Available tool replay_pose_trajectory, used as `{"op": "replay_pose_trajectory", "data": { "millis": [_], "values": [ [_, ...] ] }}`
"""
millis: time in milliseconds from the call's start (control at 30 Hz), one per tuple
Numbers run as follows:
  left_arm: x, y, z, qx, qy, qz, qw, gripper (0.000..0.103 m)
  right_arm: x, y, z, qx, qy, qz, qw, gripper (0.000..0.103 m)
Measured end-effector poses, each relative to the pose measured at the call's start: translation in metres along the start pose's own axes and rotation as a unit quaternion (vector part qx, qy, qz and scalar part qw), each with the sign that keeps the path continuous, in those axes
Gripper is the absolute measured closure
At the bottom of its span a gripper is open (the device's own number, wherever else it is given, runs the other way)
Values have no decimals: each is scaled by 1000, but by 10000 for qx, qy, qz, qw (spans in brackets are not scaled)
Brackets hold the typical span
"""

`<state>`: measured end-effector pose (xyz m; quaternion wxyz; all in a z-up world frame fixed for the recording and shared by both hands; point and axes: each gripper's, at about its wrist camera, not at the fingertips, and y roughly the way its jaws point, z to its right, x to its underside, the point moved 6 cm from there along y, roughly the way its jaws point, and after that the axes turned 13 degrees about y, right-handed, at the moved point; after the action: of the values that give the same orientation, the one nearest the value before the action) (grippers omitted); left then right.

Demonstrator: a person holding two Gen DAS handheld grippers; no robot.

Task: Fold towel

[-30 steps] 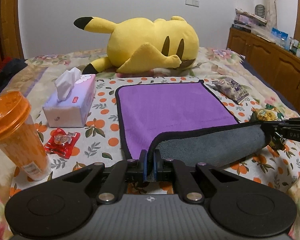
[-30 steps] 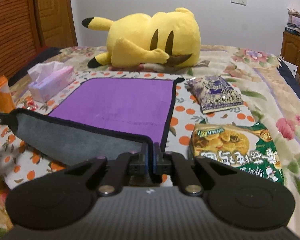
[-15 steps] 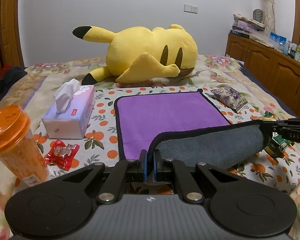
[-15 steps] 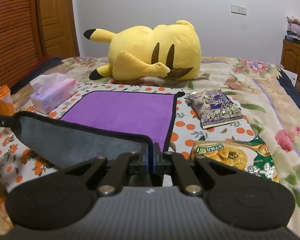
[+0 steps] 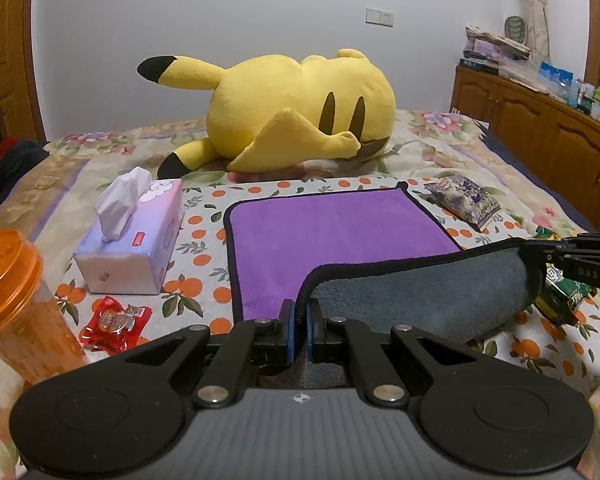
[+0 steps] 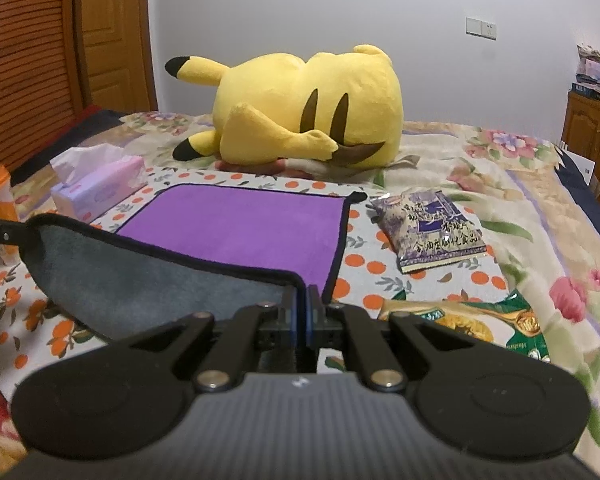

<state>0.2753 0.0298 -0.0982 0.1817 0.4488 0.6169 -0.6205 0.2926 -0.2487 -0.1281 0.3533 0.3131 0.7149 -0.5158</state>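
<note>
A purple towel [image 5: 340,232] with a black hem and a grey underside lies on the bed; it also shows in the right wrist view [image 6: 240,224]. Its near edge is lifted and turned over, so the grey side [image 5: 420,300] faces me. My left gripper [image 5: 299,314] is shut on the towel's near left corner. My right gripper [image 6: 302,294] is shut on the near right corner and also shows at the right of the left wrist view [image 5: 556,254]. The lifted edge hangs stretched between both grippers above the bed.
A yellow plush toy [image 5: 292,116] lies behind the towel. A tissue box [image 5: 132,236], an orange cup [image 5: 16,300] and a red candy wrapper [image 5: 114,322] are left of it. A purple snack bag [image 6: 432,232] and a green snack bag [image 6: 480,324] are right of it. Wooden cabinets [image 5: 540,140] line the right wall.
Both grippers have risen with the towel's near edge and carried it a little toward the far side. The grip on both corners is unchanged.
</note>
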Motion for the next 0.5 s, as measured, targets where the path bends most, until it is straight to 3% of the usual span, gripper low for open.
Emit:
{"op": "replay_pose_trajectory", "data": {
  "millis": [500],
  "values": [
    [-12,13,2,51,40,86,9999,97,-3,21,3,83,-100,-25,9999,98]
  ]
}}
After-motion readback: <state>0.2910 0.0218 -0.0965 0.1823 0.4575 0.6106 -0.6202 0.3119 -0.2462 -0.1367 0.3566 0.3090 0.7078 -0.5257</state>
